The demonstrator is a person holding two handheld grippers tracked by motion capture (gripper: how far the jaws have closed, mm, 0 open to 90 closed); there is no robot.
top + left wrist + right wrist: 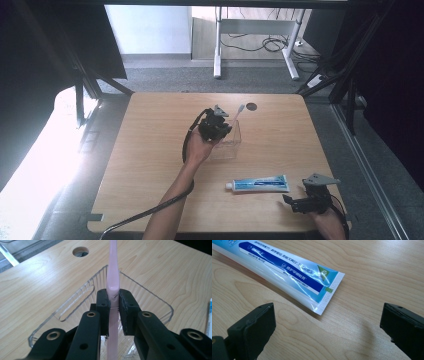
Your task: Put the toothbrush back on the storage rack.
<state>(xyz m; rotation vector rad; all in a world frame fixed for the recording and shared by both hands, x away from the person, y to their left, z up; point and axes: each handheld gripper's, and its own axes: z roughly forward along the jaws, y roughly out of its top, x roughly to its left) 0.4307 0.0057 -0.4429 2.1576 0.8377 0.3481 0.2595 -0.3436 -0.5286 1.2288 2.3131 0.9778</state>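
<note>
1. The left forearm reaches forward over the bench (150,150), its hand carrying the left gripper (216,126) above the clear container (231,145).
2. The left gripper is clamped on the pink toothbrush (112,285), which stands upright over the container.
3. The right gripper (327,322) rests low at the bench's near right, jaws wide and holding nothing, just beside the toothpaste tube (287,272); its view shows the tube's crimped end.

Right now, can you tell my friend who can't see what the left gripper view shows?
Two black fingers pinch a pink toothbrush by its handle, above a clear plastic basket on a wooden table.
</note>
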